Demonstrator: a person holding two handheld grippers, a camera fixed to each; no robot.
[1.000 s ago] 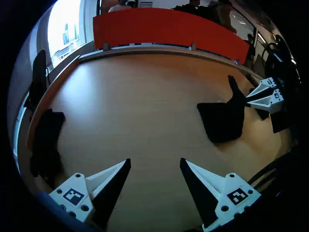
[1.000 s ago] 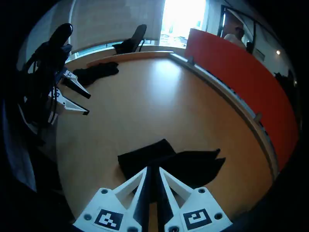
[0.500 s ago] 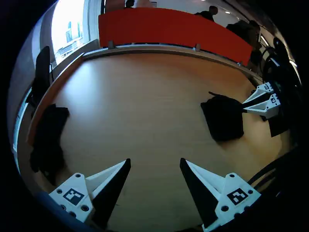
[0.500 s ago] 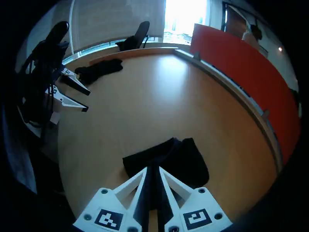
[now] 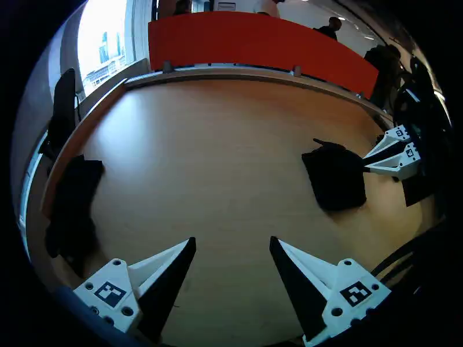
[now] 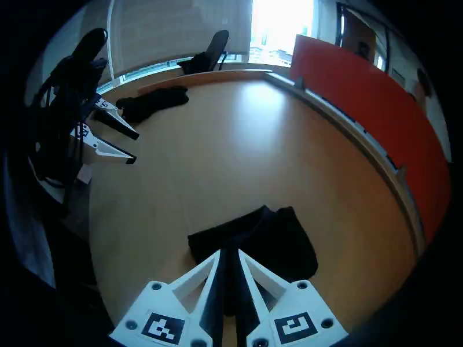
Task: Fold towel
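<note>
A black towel (image 5: 334, 176) lies folded in a compact block on the wooden table (image 5: 220, 144), at the right in the left gripper view. My right gripper (image 6: 230, 254) is shut on the towel's (image 6: 272, 237) near edge, its fingers pressed together low over the table. From the left gripper view, the right gripper (image 5: 366, 162) meets the towel's right edge. My left gripper (image 5: 231, 243) hangs open over bare table, well apart from the towel, holding nothing. The right gripper view has the left gripper (image 6: 136, 149) at the far left.
A second heap of black cloth (image 5: 72, 202) lies near the table's left edge, also seen as the dark heap (image 6: 153, 101). A red divider (image 5: 254, 43) runs along the far side. An office chair (image 6: 211, 52) stands by the window. People stand behind the divider.
A second ago a flap of the towel stood out long from the right gripper; it has come over onto the rest, leaving a compact folded block. The left gripper stays put.
</note>
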